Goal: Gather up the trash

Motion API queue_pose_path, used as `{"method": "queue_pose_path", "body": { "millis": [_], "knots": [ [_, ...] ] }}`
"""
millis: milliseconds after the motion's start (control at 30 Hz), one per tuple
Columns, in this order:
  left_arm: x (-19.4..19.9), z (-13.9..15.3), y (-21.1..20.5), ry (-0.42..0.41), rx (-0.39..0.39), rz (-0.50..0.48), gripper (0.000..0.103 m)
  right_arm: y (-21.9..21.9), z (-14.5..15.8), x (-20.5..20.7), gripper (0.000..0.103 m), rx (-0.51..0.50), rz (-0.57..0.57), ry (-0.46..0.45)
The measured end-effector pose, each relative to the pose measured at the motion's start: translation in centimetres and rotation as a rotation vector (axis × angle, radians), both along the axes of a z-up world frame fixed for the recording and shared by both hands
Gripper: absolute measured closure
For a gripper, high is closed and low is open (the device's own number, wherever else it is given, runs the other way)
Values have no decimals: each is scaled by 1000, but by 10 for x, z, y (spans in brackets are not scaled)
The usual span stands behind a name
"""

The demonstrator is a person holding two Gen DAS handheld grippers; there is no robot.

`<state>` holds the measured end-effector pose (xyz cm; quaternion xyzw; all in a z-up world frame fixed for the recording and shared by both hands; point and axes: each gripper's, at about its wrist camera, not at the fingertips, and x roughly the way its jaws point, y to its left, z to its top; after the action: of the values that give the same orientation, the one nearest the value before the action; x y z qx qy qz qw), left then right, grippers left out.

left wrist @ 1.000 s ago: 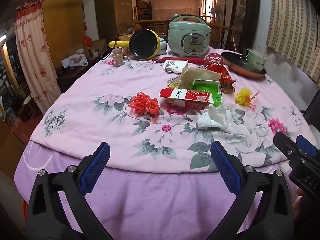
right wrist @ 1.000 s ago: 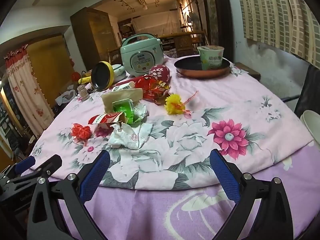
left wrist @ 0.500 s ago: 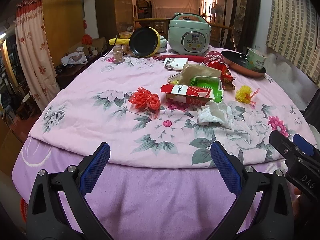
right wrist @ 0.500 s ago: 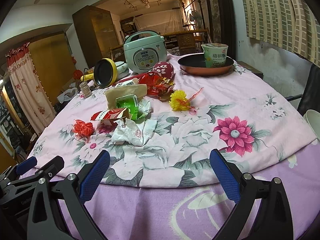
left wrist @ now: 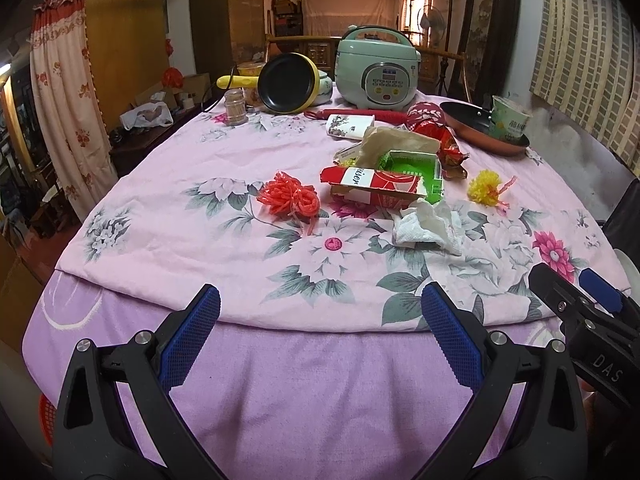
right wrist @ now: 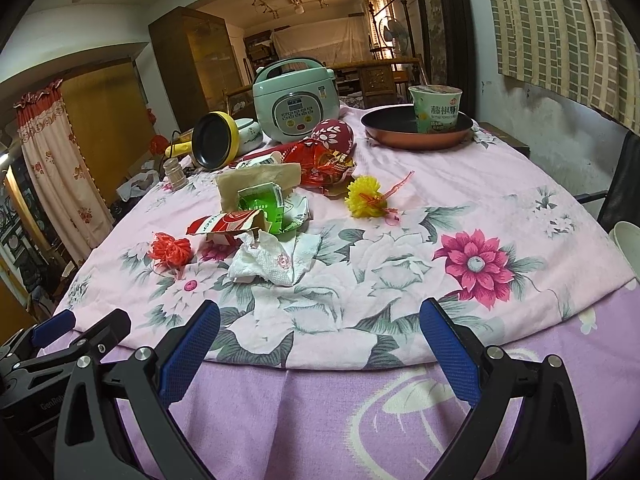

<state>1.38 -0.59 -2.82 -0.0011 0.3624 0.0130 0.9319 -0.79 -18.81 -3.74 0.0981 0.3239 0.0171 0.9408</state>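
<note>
Trash lies mid-table on a pink floral cloth: a crumpled white tissue [left wrist: 426, 230] [right wrist: 272, 260], a red carton [left wrist: 374, 186] [right wrist: 224, 224], a green carton [left wrist: 414, 172] [right wrist: 264, 206], an orange plastic tuft [left wrist: 288, 198] [right wrist: 170, 250], a yellow tuft [left wrist: 486, 190] [right wrist: 366, 200], a shiny red wrapper [left wrist: 444, 140] [right wrist: 320, 160] and brown paper [right wrist: 256, 182]. My left gripper [left wrist: 320, 334] is open and empty at the near table edge. My right gripper [right wrist: 320, 334] is open and empty beside it, and shows in the left wrist view [left wrist: 572, 296].
At the back stand a green rice cooker [left wrist: 376, 72] [right wrist: 296, 100], a yellow pan [left wrist: 286, 84], a small jar [left wrist: 234, 108] and a copper pan [right wrist: 418, 130] holding a noodle cup [right wrist: 436, 108]. An orange basket [left wrist: 46, 416] is at lower left.
Both grippers have drawn back slightly from the table; the trash looks a little farther and higher in both views. Nothing has been picked up.
</note>
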Motion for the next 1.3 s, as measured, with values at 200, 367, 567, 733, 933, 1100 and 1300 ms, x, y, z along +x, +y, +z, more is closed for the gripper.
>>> {"method": "queue_pose_path", "body": {
  "millis": [200,367,567,733,933,1100,1300],
  "knots": [
    [-1,0,1,0,-2,2,6,-1,-2,2,5,8,-1,11],
    [0,0,1,4,-1,5,6,-1,-2,2,5,5,-1,9],
    [-1,1,1,0,1,7,6,0,-2,2,5,6,3,9],
    [-1,1,2,1,1,8,6,0,-2,2,5,6,5,8],
    [-3,1,2,-3,-3,4,6,1,-2,2,5,5,5,10],
    [-4,2,2,-1,-4,3,6,1,-2,2,5,6,5,10],
    [-4,1,1,-1,-4,3,6,1,-2,1,5,8,5,10]
  ]
}}
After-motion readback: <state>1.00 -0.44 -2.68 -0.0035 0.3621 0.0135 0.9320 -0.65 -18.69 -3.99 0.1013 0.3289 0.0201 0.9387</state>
